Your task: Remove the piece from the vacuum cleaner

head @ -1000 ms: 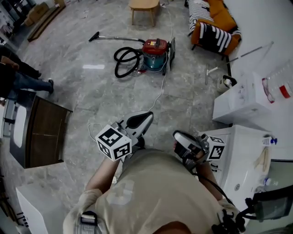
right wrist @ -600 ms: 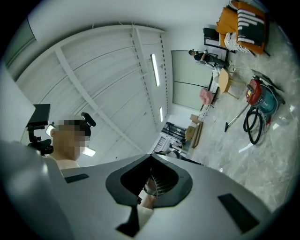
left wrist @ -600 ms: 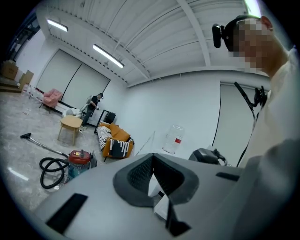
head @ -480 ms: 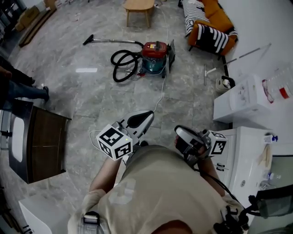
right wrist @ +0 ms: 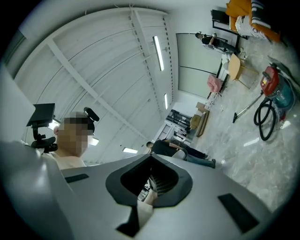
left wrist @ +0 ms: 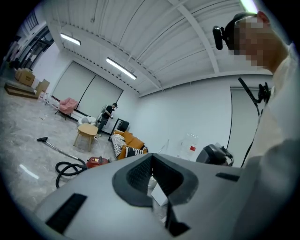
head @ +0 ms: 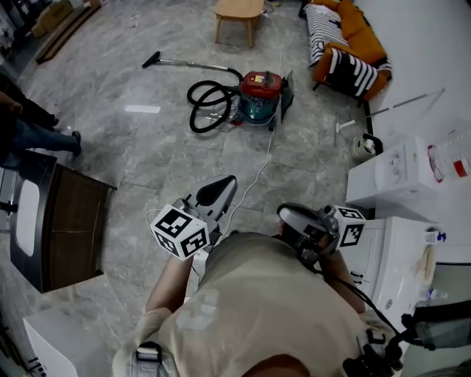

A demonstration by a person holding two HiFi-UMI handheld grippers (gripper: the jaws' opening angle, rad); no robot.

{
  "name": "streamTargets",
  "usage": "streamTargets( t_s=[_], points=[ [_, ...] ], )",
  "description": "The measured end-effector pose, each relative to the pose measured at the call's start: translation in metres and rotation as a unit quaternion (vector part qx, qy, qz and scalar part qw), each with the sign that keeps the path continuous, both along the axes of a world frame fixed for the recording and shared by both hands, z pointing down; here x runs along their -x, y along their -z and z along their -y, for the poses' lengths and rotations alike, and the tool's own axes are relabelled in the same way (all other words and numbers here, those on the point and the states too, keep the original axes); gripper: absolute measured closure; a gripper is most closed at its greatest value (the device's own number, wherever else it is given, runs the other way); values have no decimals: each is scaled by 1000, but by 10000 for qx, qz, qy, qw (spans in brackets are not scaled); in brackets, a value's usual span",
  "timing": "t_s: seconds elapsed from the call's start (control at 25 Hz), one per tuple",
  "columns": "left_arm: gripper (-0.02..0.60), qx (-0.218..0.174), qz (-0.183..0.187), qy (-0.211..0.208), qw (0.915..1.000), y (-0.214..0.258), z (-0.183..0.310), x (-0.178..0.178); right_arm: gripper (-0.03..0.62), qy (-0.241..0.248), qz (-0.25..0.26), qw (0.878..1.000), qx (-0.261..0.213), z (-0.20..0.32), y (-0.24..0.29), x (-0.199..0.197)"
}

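Broad floor [head: 154, 158] between person [head: 257, 309] and vacuum cleaner [head: 263, 94]

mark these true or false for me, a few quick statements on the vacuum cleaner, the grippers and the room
1. The red and teal canister vacuum cleaner stands on the grey marble floor, apart from both grippers. True.
2. Its black hose lies coiled beside it. True.
3. The left gripper holds the hose. False: its fingers are together on nothing.
4. The light wooden stool stands between the person and the vacuum cleaner. False: it stands beyond the vacuum cleaner.
5. The right gripper is open. False: it is shut and empty.
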State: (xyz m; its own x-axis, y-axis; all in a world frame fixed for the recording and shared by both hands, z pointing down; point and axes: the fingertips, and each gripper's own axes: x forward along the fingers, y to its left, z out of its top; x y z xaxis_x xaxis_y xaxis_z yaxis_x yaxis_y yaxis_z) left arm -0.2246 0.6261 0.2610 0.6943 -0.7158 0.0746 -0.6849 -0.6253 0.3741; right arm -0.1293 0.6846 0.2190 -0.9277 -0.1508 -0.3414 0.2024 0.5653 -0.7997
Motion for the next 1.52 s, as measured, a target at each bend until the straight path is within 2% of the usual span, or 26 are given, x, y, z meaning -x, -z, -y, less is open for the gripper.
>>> streamTargets(
  t_s=[0.24,0.48,0.68,1.04,1.24,1.52],
  points=[
    [589,-67,235,-103,9996,-5,-1,-1,592,152,141,9998,54,6,-2,9],
    [588,44,41,-195,9998,0,6,-6,592,357,351,9987,131,21,-5,8],
    [584,196,209,-174,9994,-3,26,-19,592,568,513,9966,290,49,-9,0],
    [584,192,579,-456,9971,4,108,-78,592,173,816,9952,503,135,-11,-59],
    [584,198,756,-487,9958,8,152,-111,592,215,900,9936,643,178,-13,-86],
    [584,312,890,-322,9950,6,195,-154,592,338,911,9928,702,232,-18,-132]
  ],
)
